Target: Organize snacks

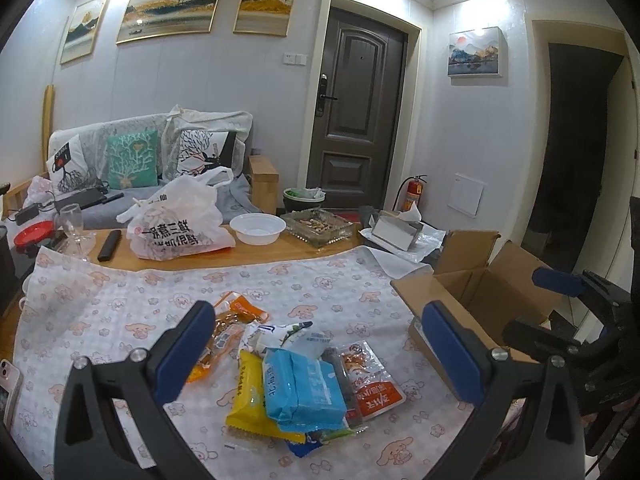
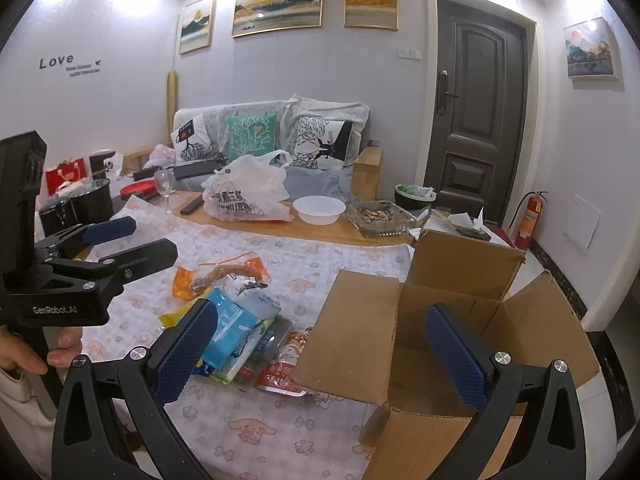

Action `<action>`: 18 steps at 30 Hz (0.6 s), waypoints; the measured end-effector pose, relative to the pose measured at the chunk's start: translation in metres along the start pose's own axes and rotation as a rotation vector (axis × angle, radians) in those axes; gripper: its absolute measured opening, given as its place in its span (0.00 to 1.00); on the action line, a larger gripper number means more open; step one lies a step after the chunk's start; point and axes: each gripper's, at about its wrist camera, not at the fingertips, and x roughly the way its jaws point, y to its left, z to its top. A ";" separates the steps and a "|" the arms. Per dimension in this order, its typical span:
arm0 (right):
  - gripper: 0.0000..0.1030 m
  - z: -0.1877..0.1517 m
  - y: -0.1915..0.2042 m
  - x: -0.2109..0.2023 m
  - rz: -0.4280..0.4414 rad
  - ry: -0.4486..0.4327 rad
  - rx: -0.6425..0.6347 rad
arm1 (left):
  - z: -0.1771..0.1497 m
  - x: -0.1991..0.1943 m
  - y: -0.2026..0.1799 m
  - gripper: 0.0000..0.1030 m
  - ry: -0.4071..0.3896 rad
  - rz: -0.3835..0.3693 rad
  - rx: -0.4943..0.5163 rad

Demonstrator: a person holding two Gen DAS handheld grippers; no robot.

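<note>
A pile of snack packets lies on the cartoon-print cloth [image 1: 120, 320]: a blue pack [image 1: 304, 392], a yellow pack [image 1: 250, 396], an orange packet [image 1: 240, 316], a red-and-white sachet [image 1: 370, 380] and a white packet [image 1: 288, 336]. My left gripper [image 1: 320, 352] hangs open over the pile, holding nothing. An open cardboard box [image 1: 480, 300] stands to the pile's right, flaps up. My right gripper [image 2: 320, 354] is open and empty over the box's near-left flap [image 2: 352, 320]. The right wrist view shows the blue pack [image 2: 236, 320] and the left gripper [image 2: 152, 238], held by a hand [image 2: 60, 352].
Beyond the cloth on the wooden table sit a printed plastic bag [image 1: 176, 220], a white bowl [image 1: 258, 229], a glass ashtray [image 1: 316, 226], a wine glass [image 1: 74, 224], a remote [image 1: 109, 245] and a tissue holder [image 1: 396, 230]. Pots [image 2: 80, 204] stand at the far left. A phone [image 1: 8, 380] lies at the cloth's left edge.
</note>
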 end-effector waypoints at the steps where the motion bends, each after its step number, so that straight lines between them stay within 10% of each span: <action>1: 1.00 -0.001 0.001 0.001 0.000 0.001 0.000 | 0.000 -0.001 0.000 0.99 -0.001 0.000 0.000; 18: 1.00 0.000 0.000 0.000 -0.013 0.006 0.012 | -0.001 -0.009 0.000 0.99 -0.018 -0.004 0.006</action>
